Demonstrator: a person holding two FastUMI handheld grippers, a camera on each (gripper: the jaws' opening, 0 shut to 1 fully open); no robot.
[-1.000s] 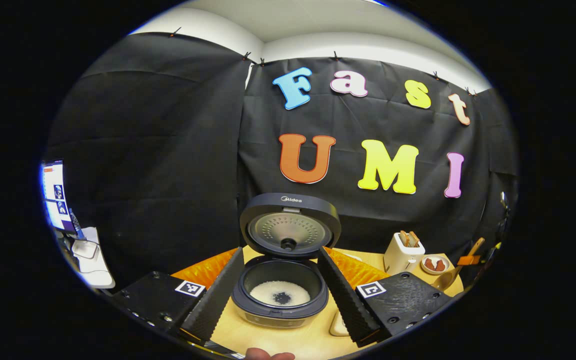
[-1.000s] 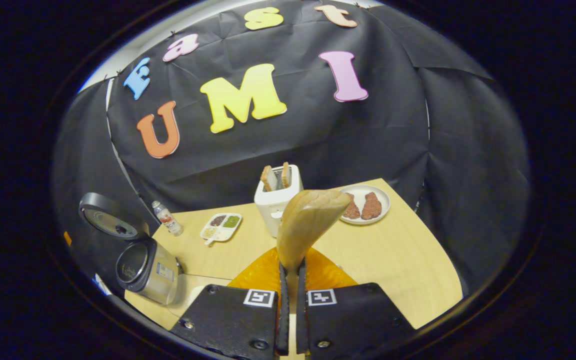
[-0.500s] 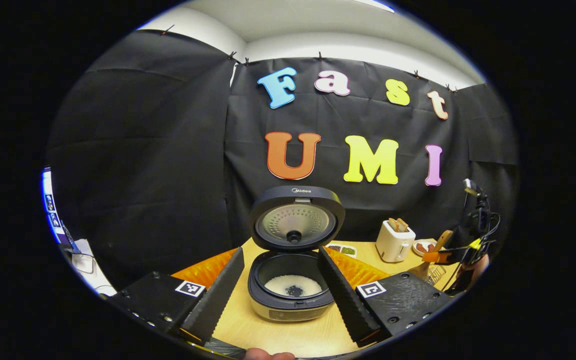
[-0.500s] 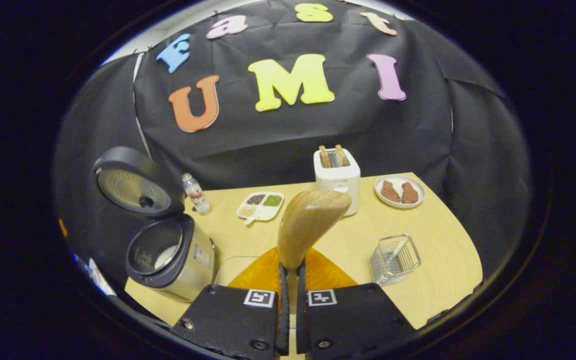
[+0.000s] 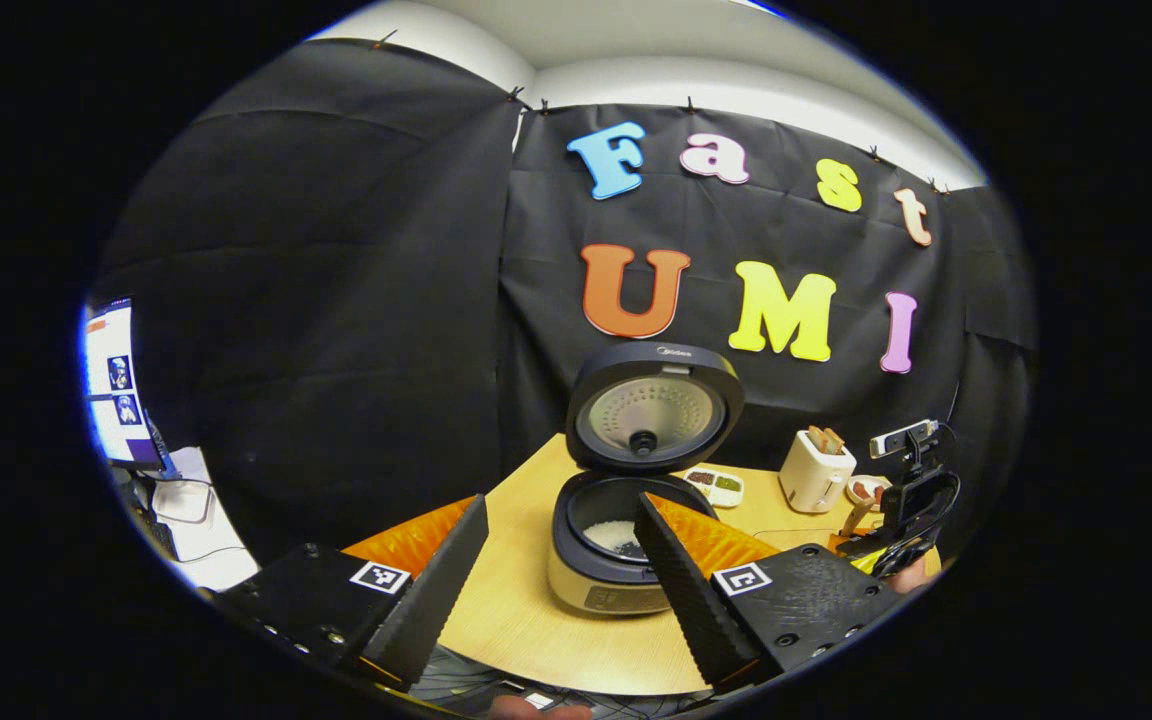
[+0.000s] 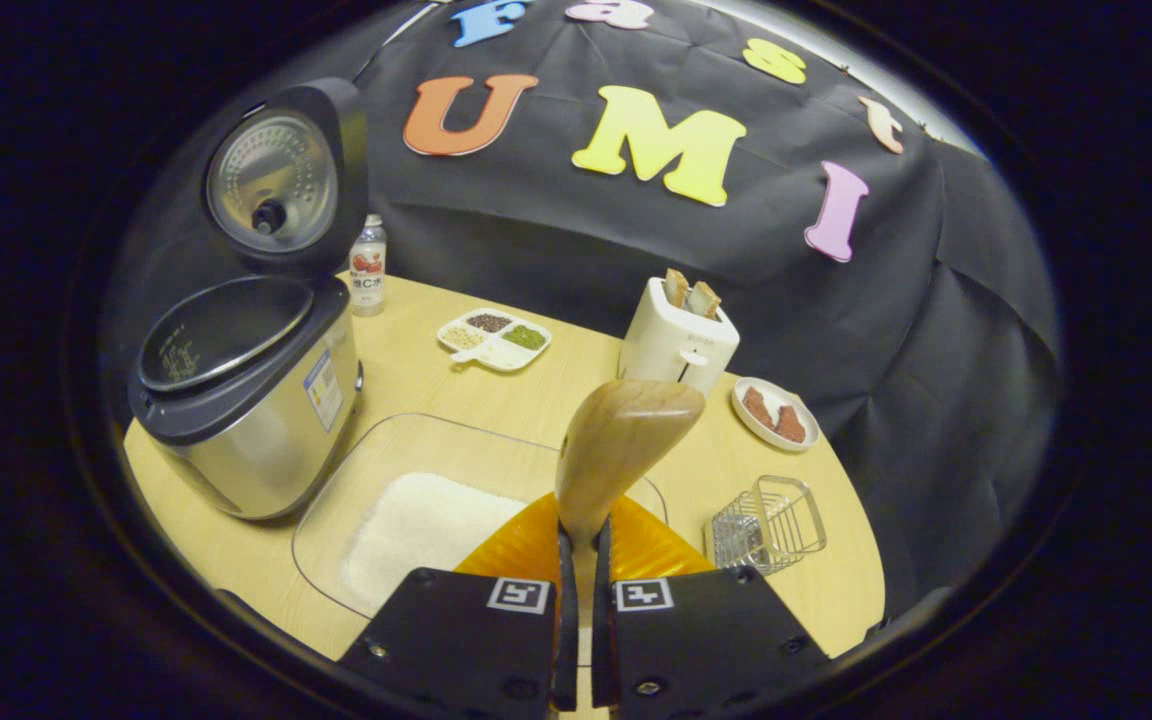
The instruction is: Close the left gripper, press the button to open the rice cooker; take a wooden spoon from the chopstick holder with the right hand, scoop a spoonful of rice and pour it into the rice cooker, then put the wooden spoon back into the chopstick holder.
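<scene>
**A:** Left gripper view first. What do you count?

**B:** One dark-lidded silver rice cooker (image 5: 626, 560), lid up, white rice in its pot, near the round wooden table's (image 5: 526, 620) near edge. One white toaster (image 5: 815, 472) and one white divided dish (image 5: 714, 481) toward the far edge. The left gripper (image 5: 561, 590) has its fingers spread wide, nothing between them. The right gripper (image 5: 911, 500) shows at the right edge.

**A:** The room?

**B:** Black cloth walls; one lit screen (image 5: 111, 385) far left.

**A:** Right gripper view?

**B:** The right gripper (image 6: 582, 620) is clamped on one light wooden spoon (image 6: 621, 450), bowl upward. Below it, one clear glass tray of white rice (image 6: 416, 520). One wire chopstick holder (image 6: 771, 520) by the right edge. One small bottle (image 6: 367, 268), one plate with two brown pieces (image 6: 776, 415), two toast slices (image 6: 691, 293) in the toaster.
</scene>
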